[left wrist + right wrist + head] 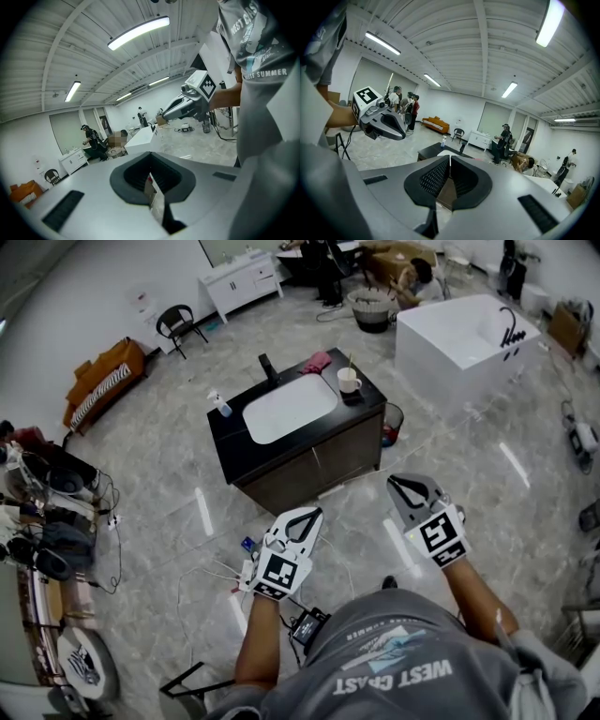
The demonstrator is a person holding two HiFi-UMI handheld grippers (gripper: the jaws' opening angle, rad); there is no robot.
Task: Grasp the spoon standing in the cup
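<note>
A white cup (pixel 349 381) with a thin spoon (pixel 351 363) standing in it sits at the right back corner of a black-topped vanity (pixel 234 442), right of its white basin (pixel 289 408). Both grippers hang over the floor well short of the vanity. My left gripper (pixel 306 515) is shut with nothing between its jaws, and its tips meet in its own view (pixel 150 174). My right gripper (pixel 409 483) is shut and empty too, its tips closed (pixel 449 159). In the right gripper view the vanity (pixel 427 152) shows far ahead; the cup is not visible there.
On the vanity are a spray bottle (pixel 219 404), a black faucet (pixel 267 366) and a pink cloth (pixel 317 362). A bin (pixel 393 421) stands at its right side and a white bathtub (pixel 464 338) beyond. Cables and a small box (pixel 307 625) lie on the floor by the person's feet.
</note>
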